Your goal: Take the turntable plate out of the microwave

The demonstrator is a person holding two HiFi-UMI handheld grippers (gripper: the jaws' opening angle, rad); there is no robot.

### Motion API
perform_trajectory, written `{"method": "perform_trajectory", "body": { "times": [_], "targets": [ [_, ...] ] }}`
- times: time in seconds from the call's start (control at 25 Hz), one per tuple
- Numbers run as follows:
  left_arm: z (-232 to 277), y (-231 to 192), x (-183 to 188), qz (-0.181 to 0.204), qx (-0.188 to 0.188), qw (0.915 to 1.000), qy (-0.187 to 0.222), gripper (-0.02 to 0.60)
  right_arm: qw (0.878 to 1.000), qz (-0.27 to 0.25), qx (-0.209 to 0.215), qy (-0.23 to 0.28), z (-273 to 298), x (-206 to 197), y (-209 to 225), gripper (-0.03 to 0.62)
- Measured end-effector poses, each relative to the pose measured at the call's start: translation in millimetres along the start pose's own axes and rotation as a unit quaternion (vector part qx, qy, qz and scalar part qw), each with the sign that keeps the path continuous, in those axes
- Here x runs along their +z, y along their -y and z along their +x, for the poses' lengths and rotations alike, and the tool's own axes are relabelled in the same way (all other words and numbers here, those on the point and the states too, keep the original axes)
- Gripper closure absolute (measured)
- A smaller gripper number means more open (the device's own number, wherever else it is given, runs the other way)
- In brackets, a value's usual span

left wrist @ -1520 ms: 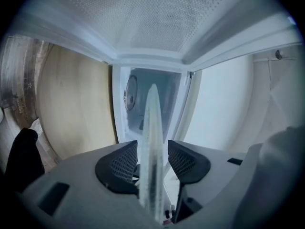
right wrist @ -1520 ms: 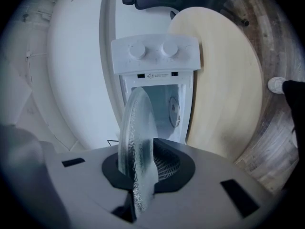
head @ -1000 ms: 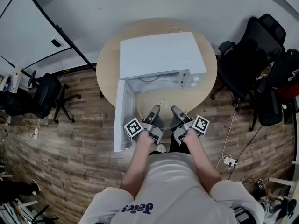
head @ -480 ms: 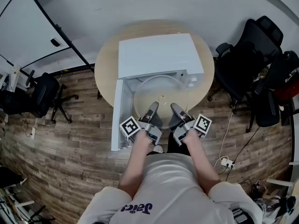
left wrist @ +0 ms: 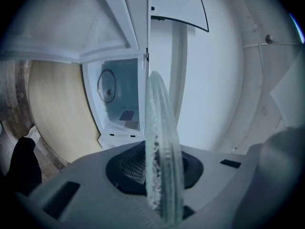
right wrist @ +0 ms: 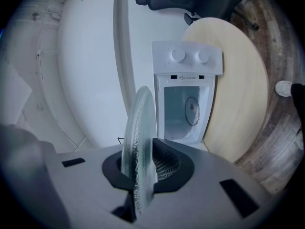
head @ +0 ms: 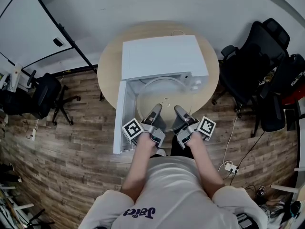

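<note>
Holding a clear round glass turntable plate (head: 164, 97) flat in mid-air, just in front of the boxy white microwave (head: 162, 56). Looks clear of the cavity in both gripper views. Hangs over the near half of the round light-wood table (head: 108, 75), with the far rim at 12 o'clock roughly lined up with the microwave's open front in the head view.

Left gripper (head: 156, 111): clamped on the plate's rim at roughly 7 o'clock, pads squeezed down to about the thickness of the glass, nothing else in there. Shows the plate edge-on in its own view, running straight out from between the pads.

Right gripper (head: 179, 111): same deal at roughly 5 o'clock, closed tight on the rim, maybe a touch narrower than the left.

Black-and-white marker cubes (head: 134, 129) just behind the jaws, out at 7 and 5 o'clock of the plate.

White microwave door (head: 122, 120) swung wide open, sticking out toward the person at 9 o'clock of the plate. Two round white knobs (right wrist: 178, 55) on the control panel, easy to spot in the right gripper view.

Around the table: brown wood-plank floor (head: 71, 142), black office chairs (head: 255, 66) bunched at 3 o'clock, one more black chair (head: 45, 97) off at 9 o'clock.
</note>
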State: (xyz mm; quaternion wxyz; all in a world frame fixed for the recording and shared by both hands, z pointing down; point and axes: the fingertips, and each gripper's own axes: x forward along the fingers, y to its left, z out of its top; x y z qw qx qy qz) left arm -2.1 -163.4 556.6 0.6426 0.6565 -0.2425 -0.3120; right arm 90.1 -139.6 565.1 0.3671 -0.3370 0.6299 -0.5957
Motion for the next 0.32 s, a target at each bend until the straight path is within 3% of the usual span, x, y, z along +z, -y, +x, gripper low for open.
{"method": "perform_trajectory", "body": {
  "times": [0.32],
  "targets": [
    [2.8,-3.4,1.7,-0.004,-0.002,1.0,0.001,0.506,1.0,0.001,-0.001,0.001,1.8,2.6,3.5,0.557]
  ]
}}
